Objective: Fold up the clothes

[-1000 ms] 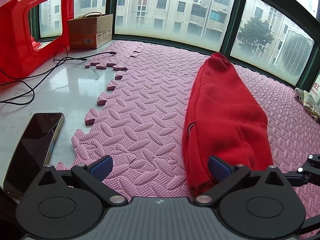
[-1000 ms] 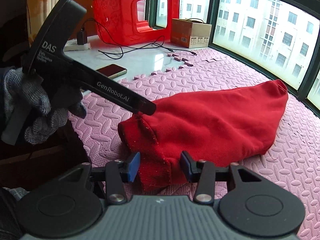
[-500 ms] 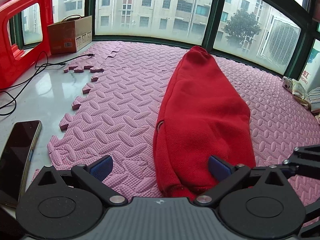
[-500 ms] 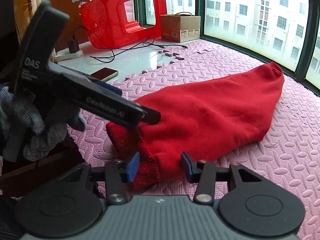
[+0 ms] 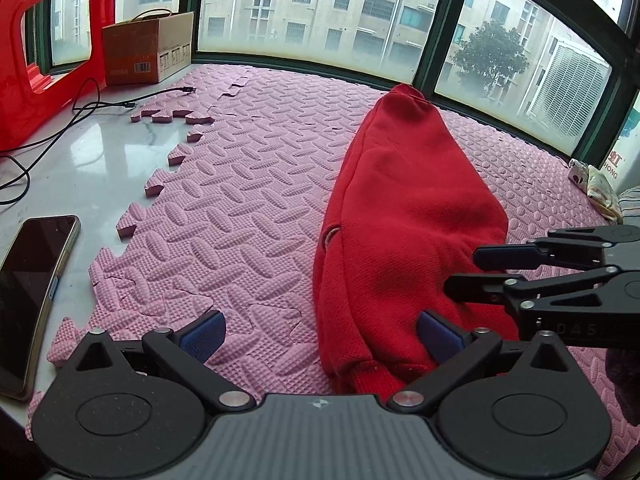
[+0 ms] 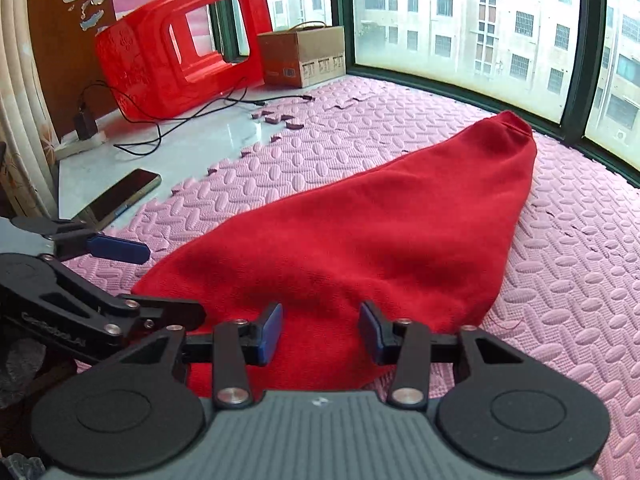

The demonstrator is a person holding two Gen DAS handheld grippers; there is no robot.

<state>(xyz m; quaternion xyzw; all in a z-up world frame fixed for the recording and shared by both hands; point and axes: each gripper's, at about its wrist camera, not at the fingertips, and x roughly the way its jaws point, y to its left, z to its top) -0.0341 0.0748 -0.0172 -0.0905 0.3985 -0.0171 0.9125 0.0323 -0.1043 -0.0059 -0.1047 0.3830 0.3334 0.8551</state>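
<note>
A red garment (image 5: 404,216) lies in a long heap on the pink foam mat (image 5: 248,208), tapering toward the window. My left gripper (image 5: 320,336) stands wide open at the near end: its right pad (image 5: 438,338) is over the cloth and its left pad over bare mat. My right gripper (image 6: 320,332) hovers over the near hem of the red garment (image 6: 380,236), jaws partly apart; cloth lies under and between the pads, which do not press on it. From the left wrist view the right gripper (image 5: 460,276) reaches in from the right above the garment. The left gripper (image 6: 168,284) shows at the lower left.
A dark phone (image 5: 32,296) lies on the white marble sill beside the mat's jagged edge. Behind it are a red plastic stool (image 6: 180,52), a cardboard box (image 5: 148,54) and black cables (image 5: 100,108). Small cloth items (image 5: 600,184) sit at the far right by the windows.
My right gripper has slid right along the garment's near hem and rolled a little, jaws unchanged. The bunched near end now lies flatter. The left gripper stays about where it was.
</note>
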